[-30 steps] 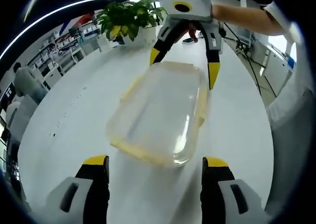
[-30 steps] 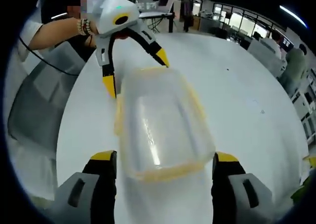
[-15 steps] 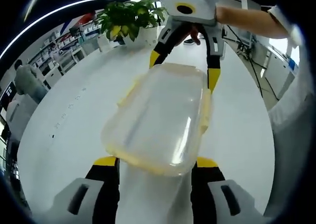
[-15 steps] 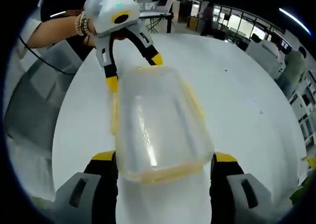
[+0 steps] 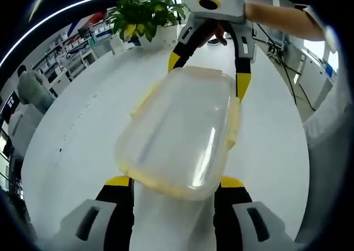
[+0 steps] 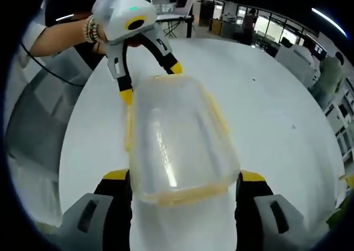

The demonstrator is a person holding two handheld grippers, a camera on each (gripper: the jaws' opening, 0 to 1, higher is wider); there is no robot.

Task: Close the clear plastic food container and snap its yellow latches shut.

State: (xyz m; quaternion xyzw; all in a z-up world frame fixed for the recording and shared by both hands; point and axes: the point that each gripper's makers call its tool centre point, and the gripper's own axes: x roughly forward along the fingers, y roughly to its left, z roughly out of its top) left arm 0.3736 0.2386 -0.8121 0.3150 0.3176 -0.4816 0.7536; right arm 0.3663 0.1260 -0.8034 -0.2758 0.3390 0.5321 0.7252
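Container: one clear plastic food container [image 5: 177, 137] with yellow rim and latches, lid on, on the white bench [image 5: 83, 124], between the two tools.
Latches: count uncertain; yellow strips run along the long sides [image 6: 213, 110], blurred through the plastic; whether snapped down cannot be told.
Left tool [image 5: 172, 182]: one; its two yellow-tipped jaws stand at the near end of the container, tips hidden under the rim; contact cannot be told. In the right gripper view [image 6: 149, 79] its jaws are spread at the far end.
Right tool [image 6: 180, 176]: one; jaws spread wide beside its end of the container, not closed on it. In the left gripper view [image 5: 207, 74] the jaws straddle the far end.
Hands: one forearm with beaded bracelets [image 6: 93, 30] behind the left tool.
Surroundings: one potted plant [image 5: 145, 16] at the bench's far end; one laptop [image 6: 182, 2], partly cut off.
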